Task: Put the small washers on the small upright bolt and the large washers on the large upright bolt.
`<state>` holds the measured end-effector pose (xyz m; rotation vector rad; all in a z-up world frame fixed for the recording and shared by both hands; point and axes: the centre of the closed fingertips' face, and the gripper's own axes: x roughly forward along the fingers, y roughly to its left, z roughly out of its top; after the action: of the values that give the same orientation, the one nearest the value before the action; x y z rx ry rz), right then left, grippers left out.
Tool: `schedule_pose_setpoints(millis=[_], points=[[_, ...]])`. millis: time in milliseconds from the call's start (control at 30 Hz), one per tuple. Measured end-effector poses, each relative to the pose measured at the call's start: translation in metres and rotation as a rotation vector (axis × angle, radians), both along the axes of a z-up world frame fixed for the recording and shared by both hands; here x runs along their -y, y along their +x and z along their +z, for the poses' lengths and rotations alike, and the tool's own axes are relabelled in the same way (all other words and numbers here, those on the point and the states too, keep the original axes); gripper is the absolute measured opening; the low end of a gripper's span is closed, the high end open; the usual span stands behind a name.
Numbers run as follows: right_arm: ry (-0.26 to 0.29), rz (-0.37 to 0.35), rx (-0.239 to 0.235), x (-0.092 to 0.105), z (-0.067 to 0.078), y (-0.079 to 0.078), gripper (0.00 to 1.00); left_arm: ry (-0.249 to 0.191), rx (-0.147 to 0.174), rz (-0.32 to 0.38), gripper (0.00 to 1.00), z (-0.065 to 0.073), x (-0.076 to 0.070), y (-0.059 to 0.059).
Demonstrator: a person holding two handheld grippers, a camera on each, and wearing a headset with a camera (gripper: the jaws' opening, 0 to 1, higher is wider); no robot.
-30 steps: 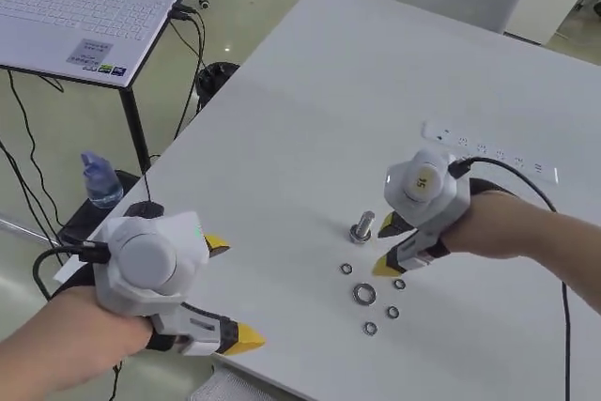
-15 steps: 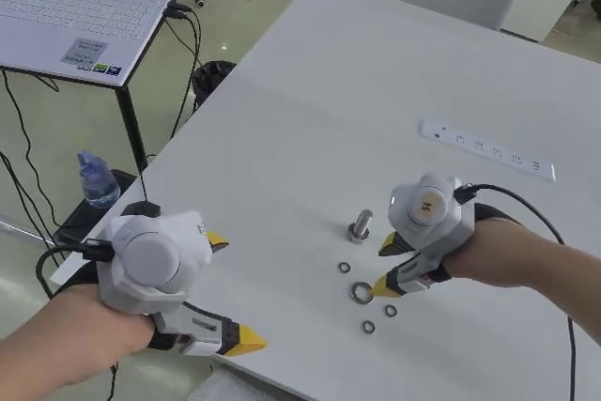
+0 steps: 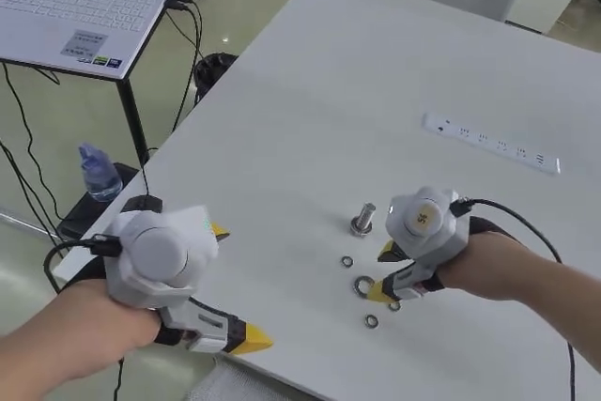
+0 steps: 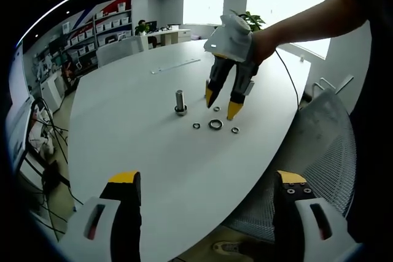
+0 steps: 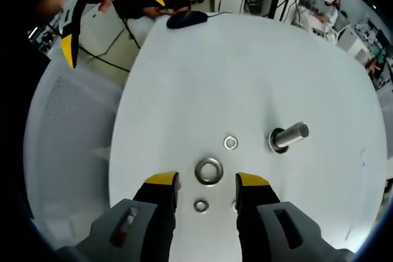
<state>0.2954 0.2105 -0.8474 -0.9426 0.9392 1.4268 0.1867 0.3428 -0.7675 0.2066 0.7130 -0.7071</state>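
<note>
Steel large washer [image 5: 209, 170] lies flat on the white table [image 3: 310, 119], just between the yellow tips of my right gripper [image 3: 379, 272], jaws apart and holding nothing. In the right gripper view an upright bolt [image 5: 287, 135] stands near at the washer's two o'clock, a small washer [image 5: 231, 143] at one o'clock. I judge the pick needs both tips down on the tabletop and a slow close, so the ring doesn't skid; left gripper [image 3: 236, 285] hangs wide open, empty, at the table's near edge.
</note>
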Motion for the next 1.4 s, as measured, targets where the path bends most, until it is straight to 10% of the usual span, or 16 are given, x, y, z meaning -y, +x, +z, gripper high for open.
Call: schedule_pose_setpoints(millis=[467,1400], points=[[-0.033,-0.004,0.031,0.001,-0.026,0.003,0.39,-0.024,-0.005,0.025,0.96,0.007,0.000,0.003],[-0.100,-0.002,0.039,0.001,-0.031,0.007,0.30,-0.032,-0.029,0.006,0.90,0.002,0.004,-0.004]])
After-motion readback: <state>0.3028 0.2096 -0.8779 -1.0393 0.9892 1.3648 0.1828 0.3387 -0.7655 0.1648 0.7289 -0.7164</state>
